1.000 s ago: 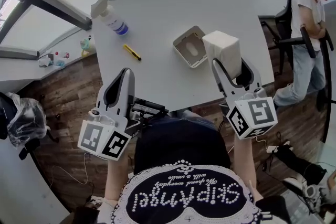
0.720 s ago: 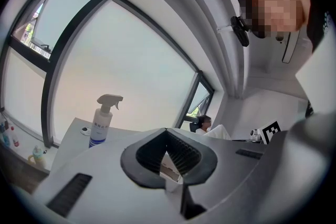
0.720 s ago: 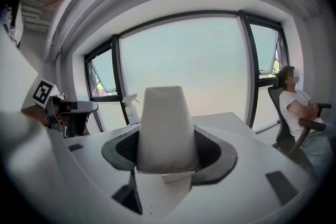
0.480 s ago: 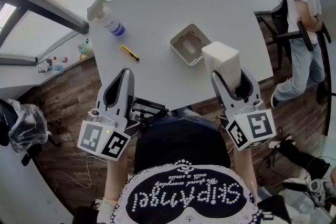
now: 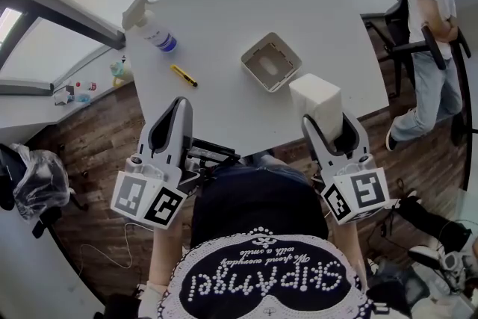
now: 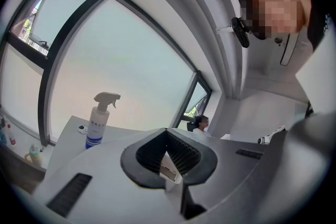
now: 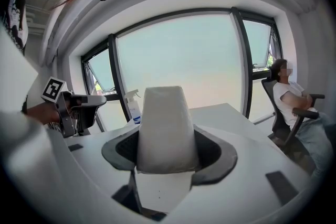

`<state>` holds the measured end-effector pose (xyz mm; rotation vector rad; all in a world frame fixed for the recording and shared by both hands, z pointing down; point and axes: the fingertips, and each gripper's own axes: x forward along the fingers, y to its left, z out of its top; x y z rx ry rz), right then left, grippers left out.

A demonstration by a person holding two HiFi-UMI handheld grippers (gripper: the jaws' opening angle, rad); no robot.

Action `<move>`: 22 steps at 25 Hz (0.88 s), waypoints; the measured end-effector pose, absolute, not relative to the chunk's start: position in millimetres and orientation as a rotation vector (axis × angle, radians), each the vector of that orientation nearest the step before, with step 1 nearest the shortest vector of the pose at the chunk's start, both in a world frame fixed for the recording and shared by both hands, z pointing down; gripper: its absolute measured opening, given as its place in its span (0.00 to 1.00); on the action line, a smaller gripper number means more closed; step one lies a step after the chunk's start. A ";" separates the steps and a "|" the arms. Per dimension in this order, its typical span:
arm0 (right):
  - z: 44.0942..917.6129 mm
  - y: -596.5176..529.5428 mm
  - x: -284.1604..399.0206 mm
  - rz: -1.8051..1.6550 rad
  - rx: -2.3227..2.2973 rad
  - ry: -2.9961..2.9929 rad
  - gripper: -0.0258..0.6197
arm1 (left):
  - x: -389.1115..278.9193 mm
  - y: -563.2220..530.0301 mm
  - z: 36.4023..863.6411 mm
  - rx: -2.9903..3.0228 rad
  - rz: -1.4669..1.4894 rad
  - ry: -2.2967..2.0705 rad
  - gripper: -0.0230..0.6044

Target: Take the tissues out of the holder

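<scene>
The right gripper (image 5: 327, 119) has its fingers spread wide around a white block of tissues (image 5: 314, 95) and is pinching it on both sides. In the right gripper view the tissues (image 7: 165, 128) fill the gap between the two dark pads and stand up above them. The block is out of the holder (image 5: 257, 44) and sits over the near right edge of the bench (image 5: 224, 4), just to the near right of the holder and not touching it. The holder is a small square box lying open side up in the middle of the bench, with its grey inner floor showing. The left gripper (image 5: 176, 107) hangs over the near edge of the bench on the left, well apart from the holder. Its fingers are pressed together at the tips and carry nothing, and in the left gripper view the tips (image 6: 167, 131) meet above the dark hollow between the pads. At the far left of the bench stands a spray bottle (image 5: 153, 26) with a blue label. A small yellow cutter (image 5: 184, 75) lies between the spray bottle and the left gripper. Off the right side of the bench a person (image 5: 429, 19) sits in a dark office chair with arms folded. Wood flooring shows below the near edge.
</scene>
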<state>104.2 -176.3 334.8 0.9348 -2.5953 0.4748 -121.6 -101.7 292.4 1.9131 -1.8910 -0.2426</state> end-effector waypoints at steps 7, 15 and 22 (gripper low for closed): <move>339.7 -158.9 106.4 0.500 0.913 -2.586 0.45 | -121.1 -100.7 292.6 1.906 -0.244 -1.893 0.04; 338.2 -149.2 106.3 0.501 0.902 -2.596 0.45 | -120.0 -97.3 293.4 1.901 -0.244 -1.895 0.04; 338.1 -143.8 108.3 0.504 0.904 -2.598 0.45 | -116.4 -96.1 294.7 1.902 -0.245 -1.882 0.04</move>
